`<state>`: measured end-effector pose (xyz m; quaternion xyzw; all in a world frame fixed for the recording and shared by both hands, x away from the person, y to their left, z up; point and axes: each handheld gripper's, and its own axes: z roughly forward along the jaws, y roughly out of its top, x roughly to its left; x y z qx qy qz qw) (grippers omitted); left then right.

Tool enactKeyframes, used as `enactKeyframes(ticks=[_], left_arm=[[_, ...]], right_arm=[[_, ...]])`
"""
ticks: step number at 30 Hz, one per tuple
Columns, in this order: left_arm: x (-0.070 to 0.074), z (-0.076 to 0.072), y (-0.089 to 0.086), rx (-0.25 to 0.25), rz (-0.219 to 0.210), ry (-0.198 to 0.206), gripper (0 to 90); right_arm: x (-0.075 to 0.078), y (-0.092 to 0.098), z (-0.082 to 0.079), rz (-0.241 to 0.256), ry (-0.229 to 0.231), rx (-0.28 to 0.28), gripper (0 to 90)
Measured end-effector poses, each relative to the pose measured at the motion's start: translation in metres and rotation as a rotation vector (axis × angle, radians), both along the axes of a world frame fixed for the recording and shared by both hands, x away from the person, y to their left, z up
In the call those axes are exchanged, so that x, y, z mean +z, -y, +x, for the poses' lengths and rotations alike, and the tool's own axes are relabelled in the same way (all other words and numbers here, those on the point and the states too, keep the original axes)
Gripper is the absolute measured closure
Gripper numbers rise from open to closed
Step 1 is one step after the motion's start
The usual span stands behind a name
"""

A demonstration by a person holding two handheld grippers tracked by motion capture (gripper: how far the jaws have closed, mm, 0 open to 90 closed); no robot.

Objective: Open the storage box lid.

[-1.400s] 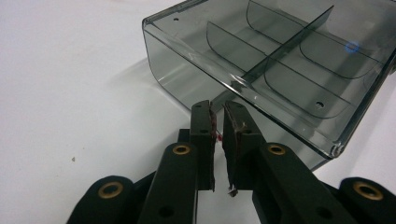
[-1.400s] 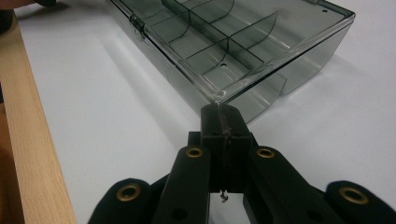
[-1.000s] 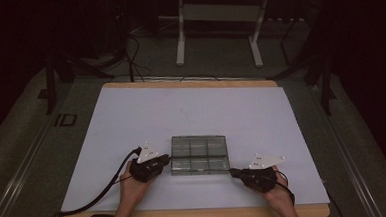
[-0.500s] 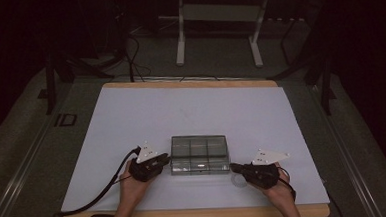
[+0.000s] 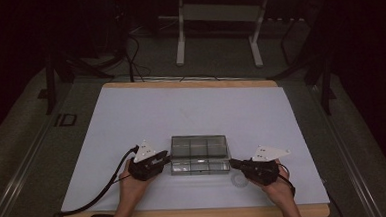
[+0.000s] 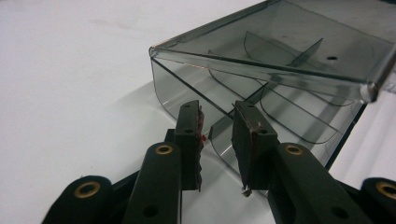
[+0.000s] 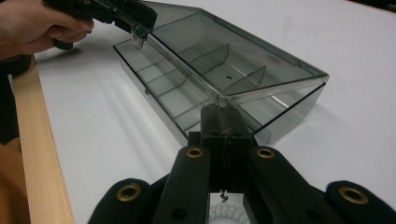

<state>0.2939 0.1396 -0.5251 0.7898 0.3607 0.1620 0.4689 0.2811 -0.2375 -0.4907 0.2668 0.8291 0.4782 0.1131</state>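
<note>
Smoky compartment box [image 5: 200,153] sits near-centre on the bench [image 5: 131,116], lid just cracked. Right hand-held gripper [image 7: 223,122] is clenched on the lid's corner; left hand-held gripper [image 6: 217,140] gapes around the base wall. Full opening remains.

The clear box [image 6: 280,88] runs off the left gripper view's right edge. In the high view the left gripper [image 5: 164,160] and right gripper [image 5: 234,163] tips are too small to tell contact with it.

A white table [image 5: 196,113] with a wooden edge [image 7: 39,154]; behind it, a grey metal stand [image 5: 216,17] on dark floor.
</note>
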Motion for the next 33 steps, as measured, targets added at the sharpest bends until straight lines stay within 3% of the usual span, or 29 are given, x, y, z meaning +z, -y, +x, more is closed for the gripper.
enactKeyframes(ticks=[9,20,25,33], left_arm=[[0.011,-0.007,0.002,-0.006,-0.034,0.093,67.3],[0.017,-0.009,0.005,-0.038,-0.027,0.140,64.5],[0.022,-0.009,0.003,-0.033,-0.045,0.154,64.1],[0.030,-0.008,0.004,-0.016,-0.040,0.176,69.2]], right_arm=[[0.003,-0.003,0.004,0.006,0.006,0.003,90.0],[0.000,-0.003,0.005,0.002,0.003,-0.019,88.8],[-0.003,-0.003,0.006,0.000,-0.004,-0.023,88.4],[-0.006,-0.005,0.007,-0.001,-0.005,-0.034,86.7]])
